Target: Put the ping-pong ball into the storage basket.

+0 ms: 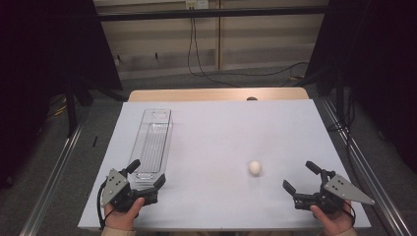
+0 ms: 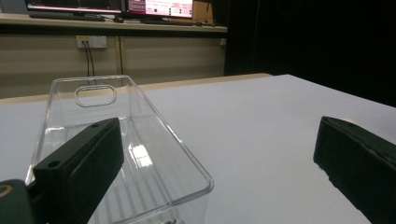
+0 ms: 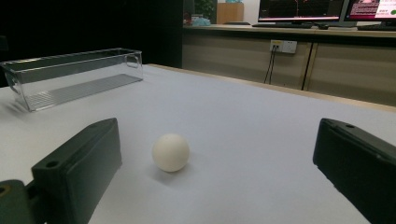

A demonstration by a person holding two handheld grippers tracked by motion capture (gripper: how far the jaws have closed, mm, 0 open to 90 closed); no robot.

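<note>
White table point(image 1: 216, 128), dim room beyond

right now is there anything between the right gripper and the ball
No. In the right gripper view, bare white table runs from the open right gripper to the ball; the high view agrees.

Glossy clear plastic bin point(image 1: 152, 142), matt white ball point(image 1: 254, 167)

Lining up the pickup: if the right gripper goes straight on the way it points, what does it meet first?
Most likely the white ball, lying between the open jaws of the right gripper, slightly left of centre. Nothing else on the table lies before it.
</note>
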